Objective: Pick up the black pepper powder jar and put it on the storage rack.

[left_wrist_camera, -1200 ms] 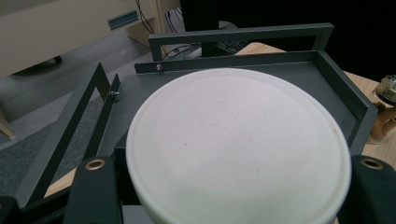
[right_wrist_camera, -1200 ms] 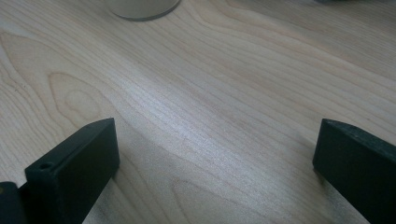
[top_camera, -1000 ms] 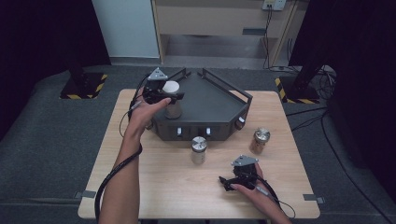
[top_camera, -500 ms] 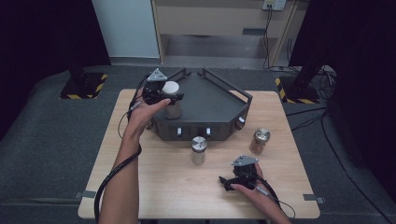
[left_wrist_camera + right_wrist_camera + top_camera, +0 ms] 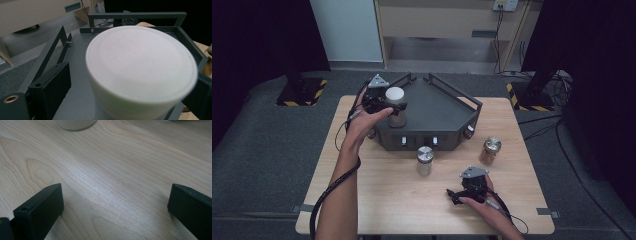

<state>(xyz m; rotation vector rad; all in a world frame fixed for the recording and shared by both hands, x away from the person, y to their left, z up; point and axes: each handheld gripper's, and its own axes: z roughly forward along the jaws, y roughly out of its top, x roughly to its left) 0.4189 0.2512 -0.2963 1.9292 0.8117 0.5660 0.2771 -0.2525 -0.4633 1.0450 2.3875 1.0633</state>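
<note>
Jaws of our left gripper point(image 5: 384, 102) have just been opening around the white-lidded round jar point(image 5: 395, 106), which now stands released on the dark grey metal tray point(image 5: 437, 107), while our right gripper point(image 5: 462, 192) rests spread on the pale wooden table point(image 5: 377, 195).

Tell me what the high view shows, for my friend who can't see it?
A person's left gripper has just opened around a white-lidded jar standing on a dark grey tray. Two more jars stand on the wooden table, where the right gripper rests open.
</note>
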